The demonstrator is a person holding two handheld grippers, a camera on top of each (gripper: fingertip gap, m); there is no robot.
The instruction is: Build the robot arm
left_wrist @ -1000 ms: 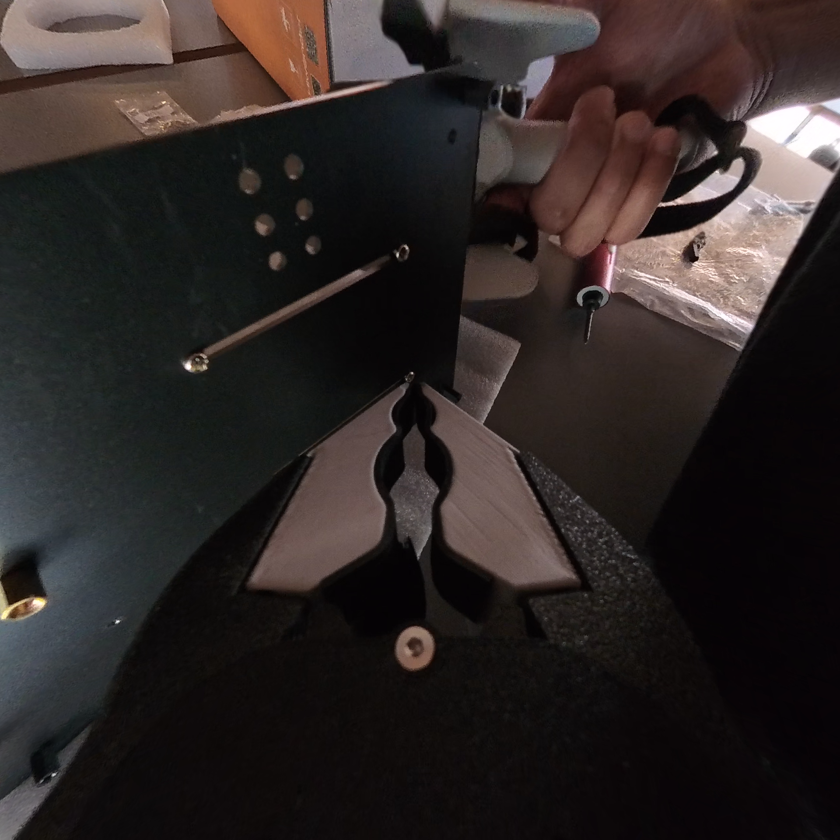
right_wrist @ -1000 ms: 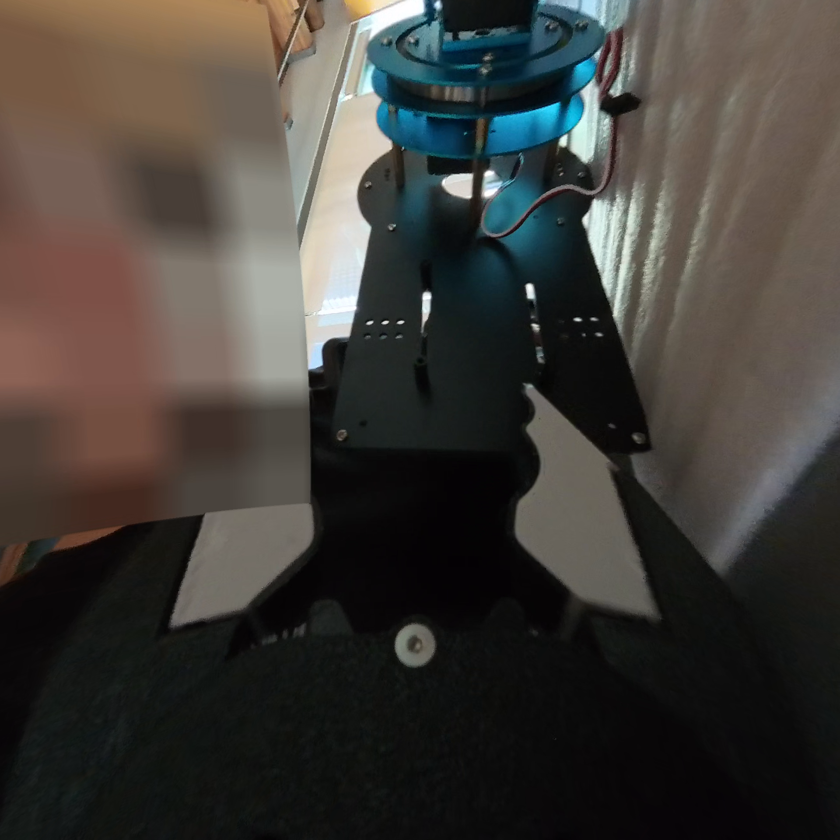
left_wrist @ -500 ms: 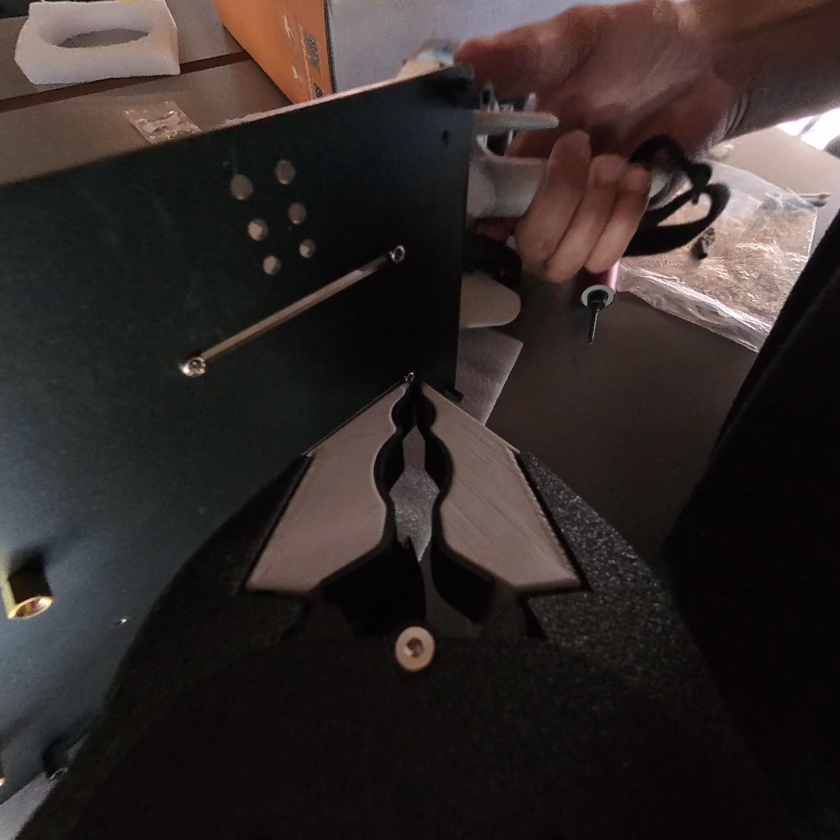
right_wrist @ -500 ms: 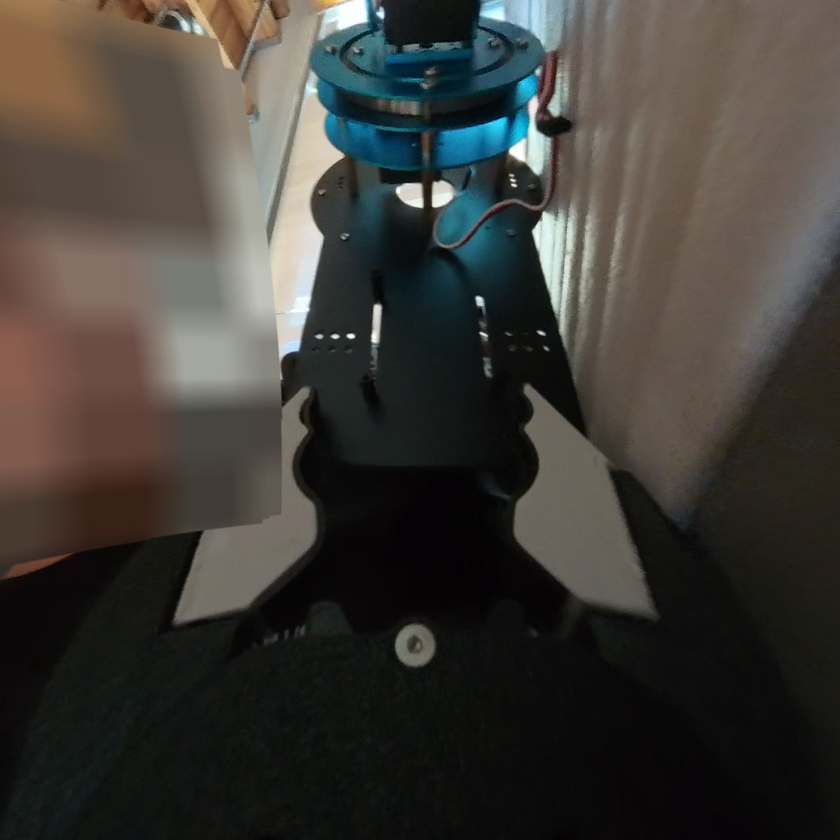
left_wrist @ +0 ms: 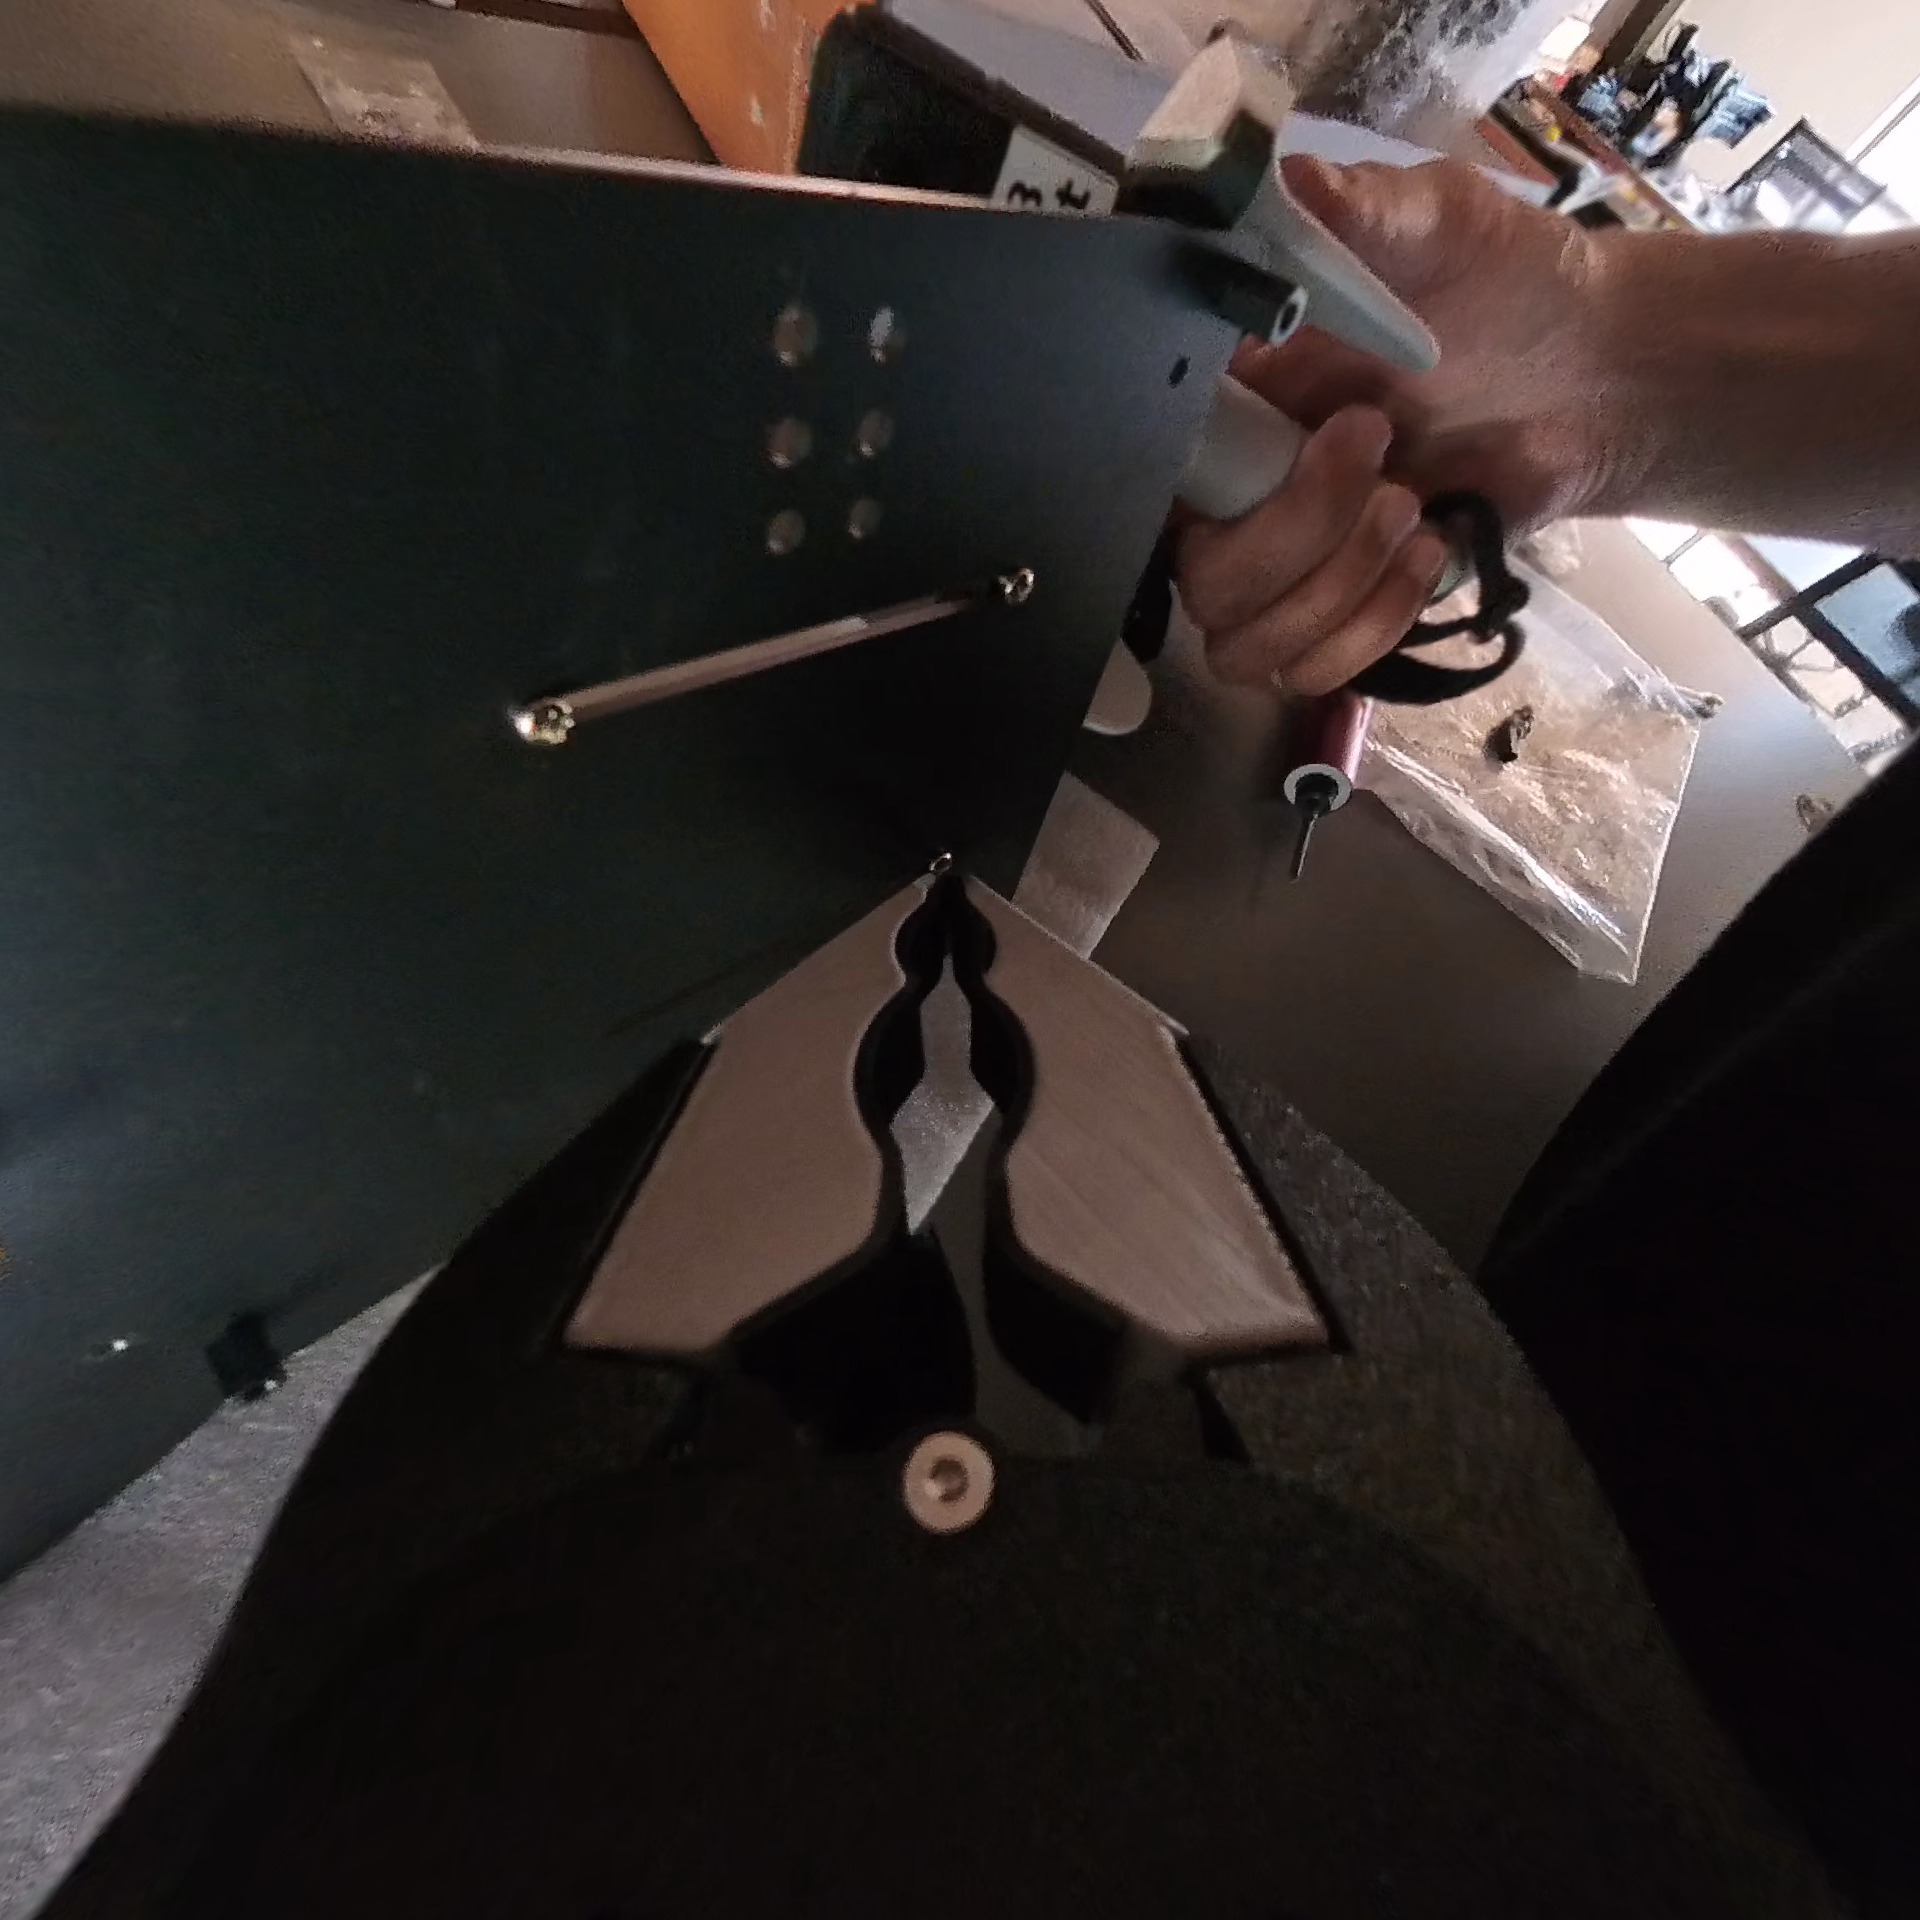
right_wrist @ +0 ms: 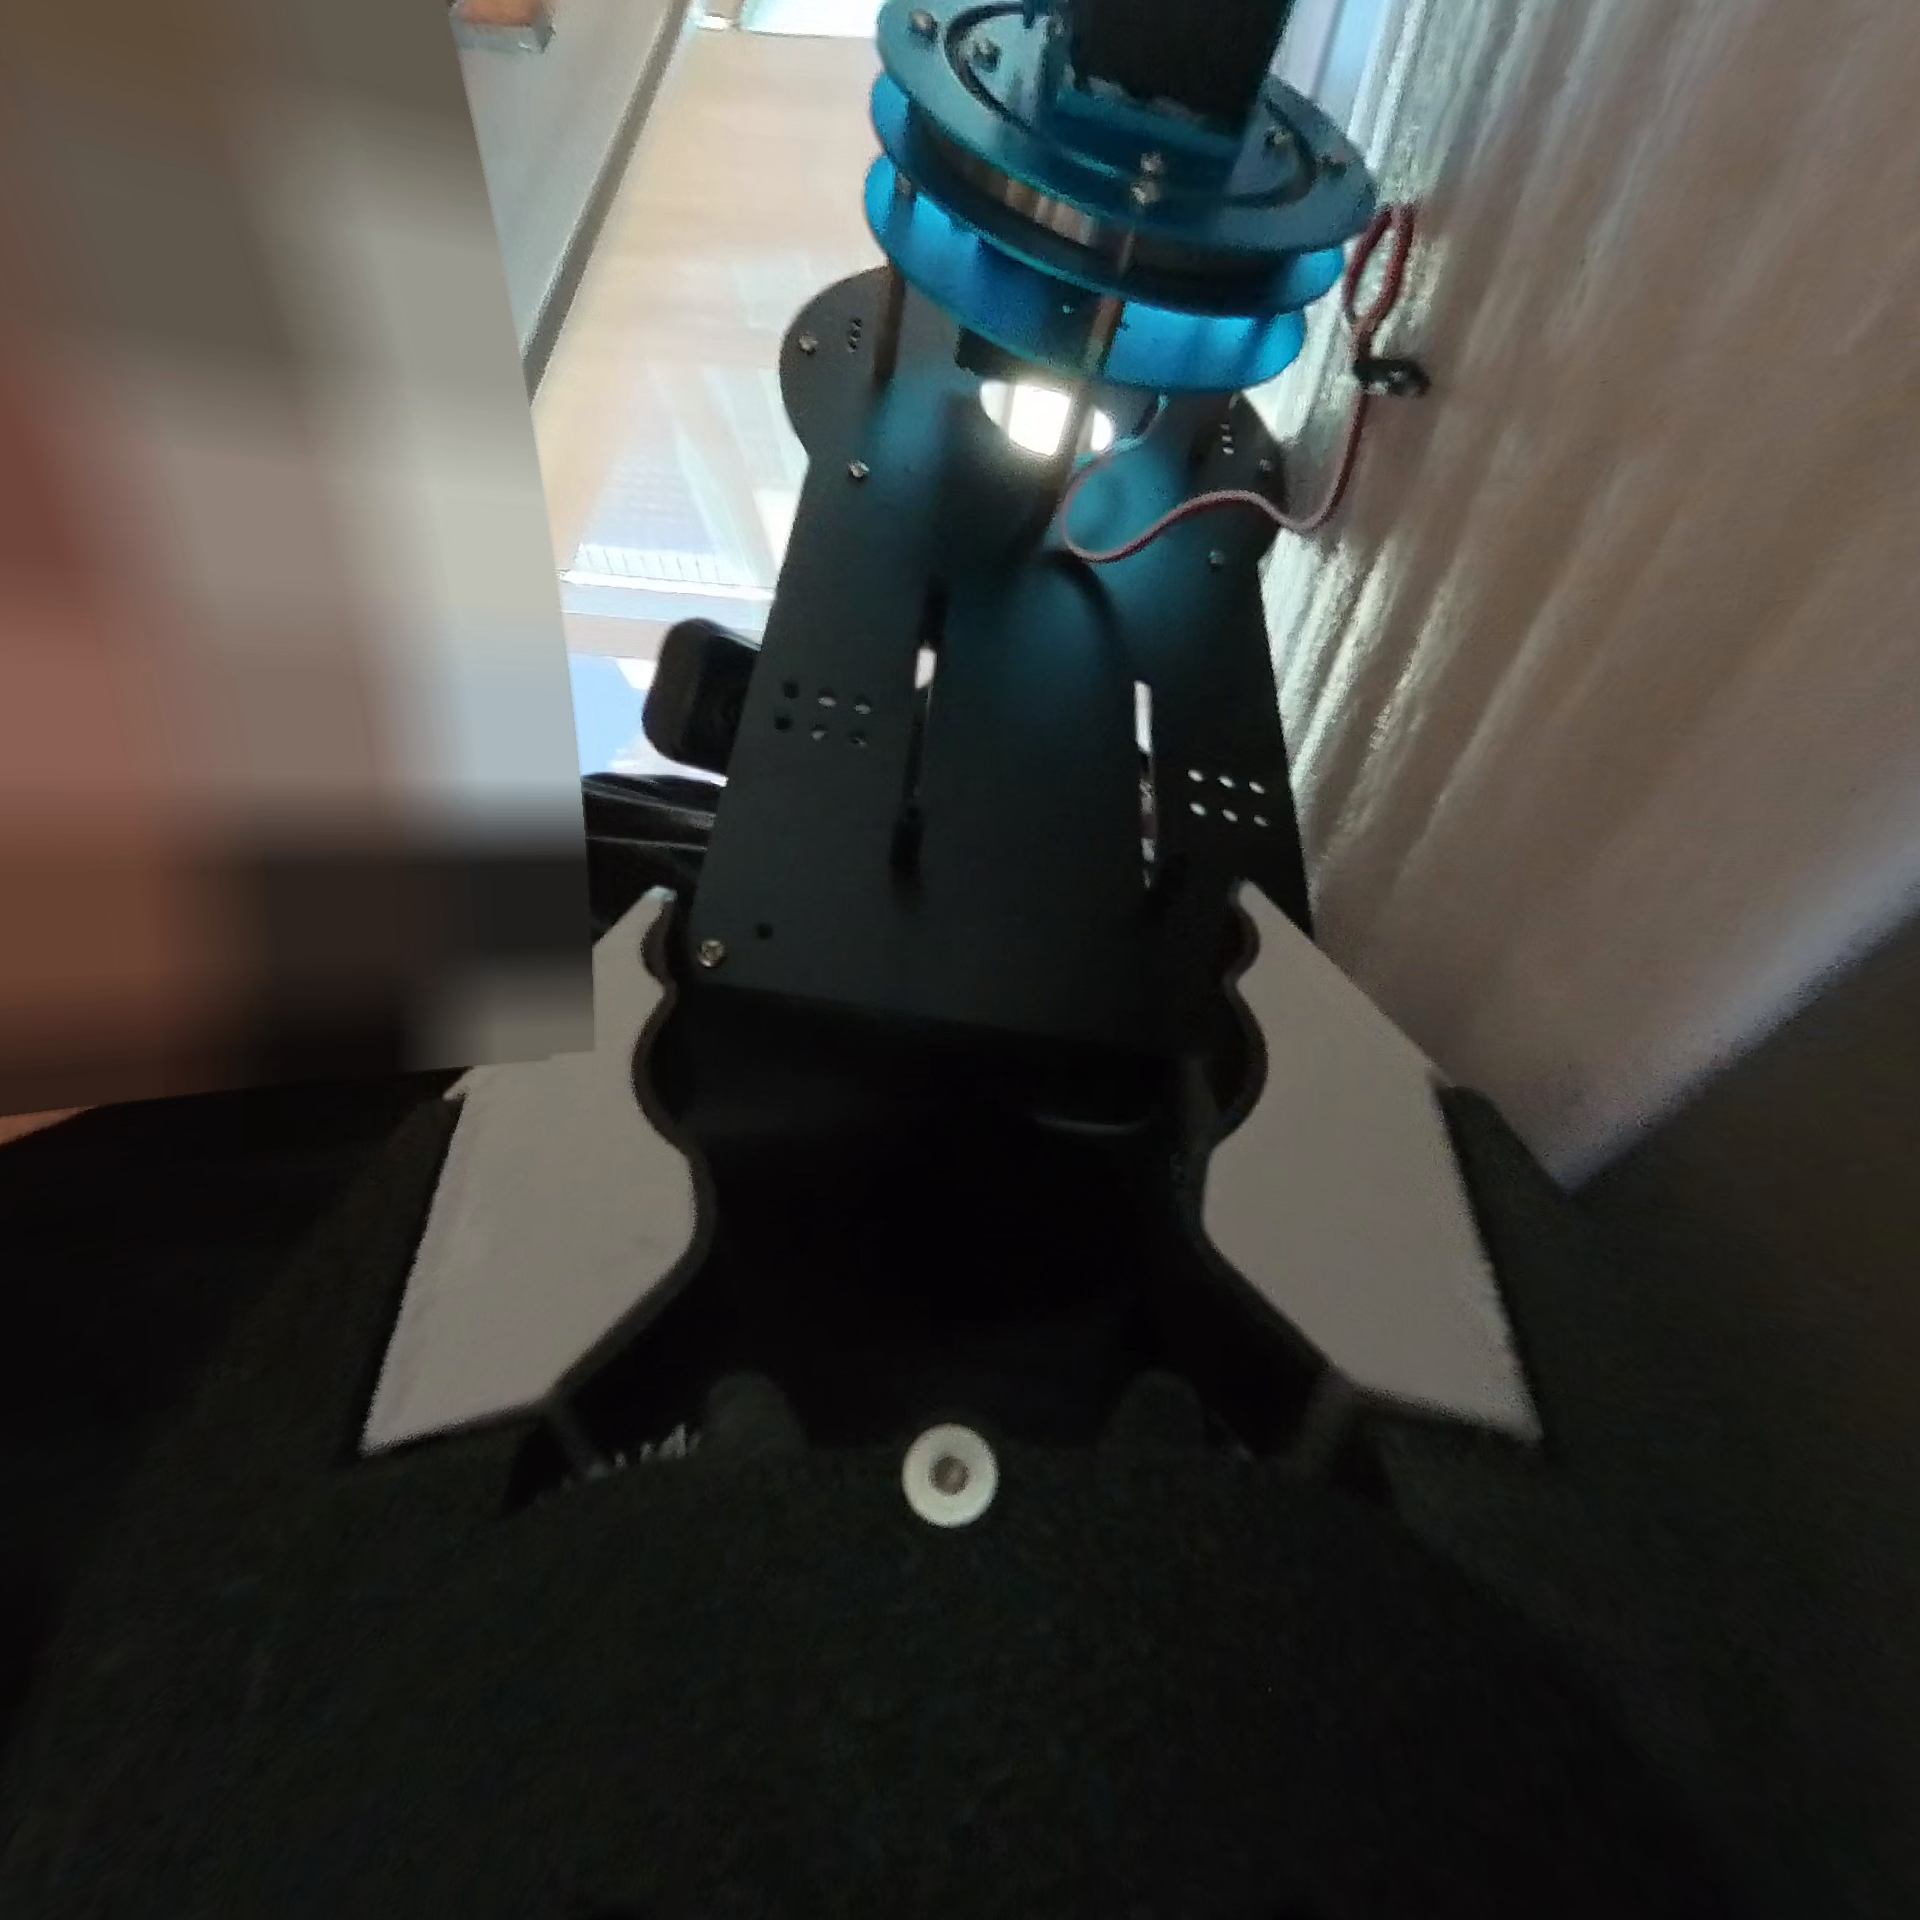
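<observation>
Left gripper [left_wrist: 948,914] pinched on corner of flat black metal chassis plate [left_wrist: 468,623]; right gripper [right_wrist: 951,940] spread wide, straddling plate end. Plate likely stiff, slippery: hold by edges.

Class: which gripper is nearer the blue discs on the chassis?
Right. The right gripper straddles the black chassis plate below the blue discs; the left gripper pinches a plate corner, no discs visible.

black plates [left_wrist: 436,540]: 1 | plate holes [left_wrist: 795,338]: 6 | blue discs [right_wrist: 1117,171]: 2 | screwdrivers [left_wrist: 1325,753]: 1 | hands [left_wrist: 1455,343]: 1
</observation>
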